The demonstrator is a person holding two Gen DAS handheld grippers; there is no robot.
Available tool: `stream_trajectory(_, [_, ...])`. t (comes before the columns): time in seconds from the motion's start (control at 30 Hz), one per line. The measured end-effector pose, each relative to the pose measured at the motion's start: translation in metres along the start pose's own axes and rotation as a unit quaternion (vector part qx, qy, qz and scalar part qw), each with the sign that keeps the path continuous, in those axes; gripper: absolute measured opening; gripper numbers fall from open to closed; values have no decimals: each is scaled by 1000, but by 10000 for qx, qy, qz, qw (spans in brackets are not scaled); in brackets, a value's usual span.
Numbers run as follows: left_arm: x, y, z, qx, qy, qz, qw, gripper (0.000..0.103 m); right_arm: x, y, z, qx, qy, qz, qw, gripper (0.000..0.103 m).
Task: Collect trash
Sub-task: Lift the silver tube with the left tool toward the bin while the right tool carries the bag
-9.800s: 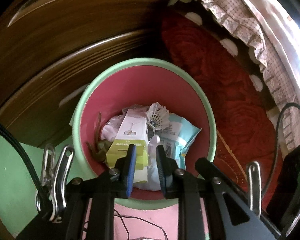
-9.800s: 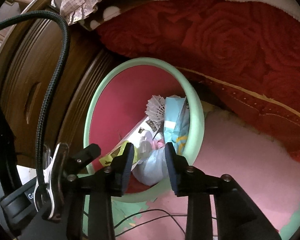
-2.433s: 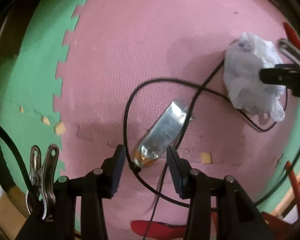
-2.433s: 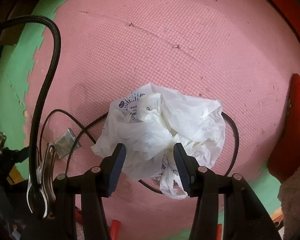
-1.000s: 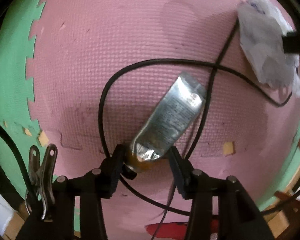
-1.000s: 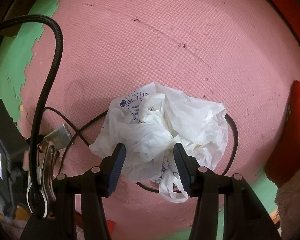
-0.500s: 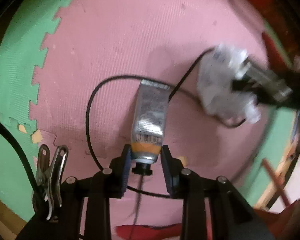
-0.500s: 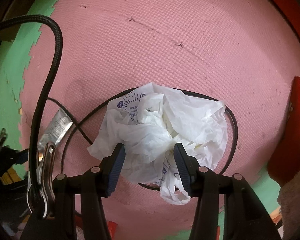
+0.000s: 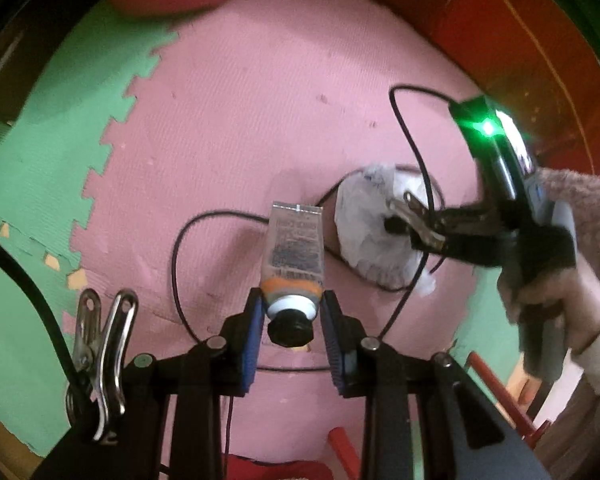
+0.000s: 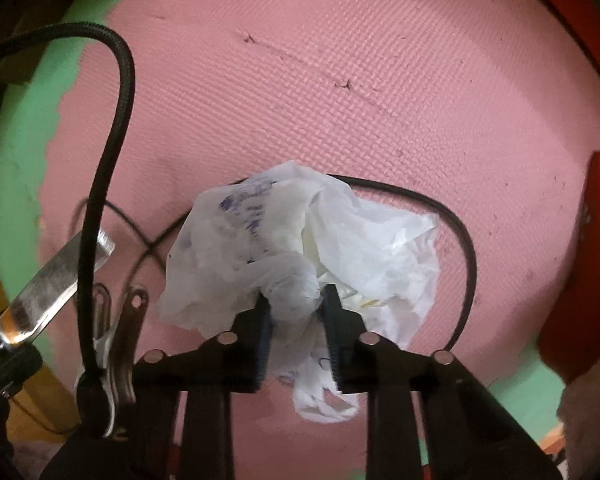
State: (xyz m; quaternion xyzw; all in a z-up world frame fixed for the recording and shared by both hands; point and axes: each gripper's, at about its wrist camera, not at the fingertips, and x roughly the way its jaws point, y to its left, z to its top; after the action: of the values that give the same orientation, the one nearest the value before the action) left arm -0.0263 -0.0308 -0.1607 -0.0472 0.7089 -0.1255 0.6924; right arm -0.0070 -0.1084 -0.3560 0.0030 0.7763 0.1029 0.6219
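Left gripper (image 9: 292, 312) now clamps the silver tube (image 9: 296, 252) at its cap end; tube has come up off the pink floor mat (image 9: 240, 120) since a second ago. Right gripper (image 10: 296, 304) jaws closing, pinching the crumpled white bag (image 10: 300, 240), which was loose between them before. Bag rests on mat over a black cable (image 10: 460, 240). Both pieces look ready for binning; cable may snag.

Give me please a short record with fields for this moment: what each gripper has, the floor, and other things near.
left gripper: shut on silver tube, cap end between the jaws
right gripper: jaws closing on crumpled white plastic bag
floor: pink foam mat, green foam mat beside it
cable: thin black cable looped on the pink mat, passing by the bag
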Motion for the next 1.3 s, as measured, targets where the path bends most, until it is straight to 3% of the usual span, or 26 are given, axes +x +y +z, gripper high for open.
stream_trajectory(0.23, [-64,1,-10,-312,-916,-227,9950,29,-72,12,-11,-465,-681,-25,9966,20])
stream_trajectory(0.4, [-100,-20,-11,-510,-1496,-125,9873,29,-125,11,-27,-529,-1218,65,9911,20])
stream_trajectory(0.8, [-200,-53,-20,-769,-2392,131,9678,29,-222,1,-75,-553,-2153,410,9741,20])
stream_trajectory(1.1, [-264,-73,-26,-986,-2880,205,9523,29,-315,4,-104,-822,-3032,678,9470,20])
stream_trajectory(1.3, [-303,-79,-11,-1102,-3220,144,9402,29,-366,24,-99,-1069,-3516,699,9274,20])
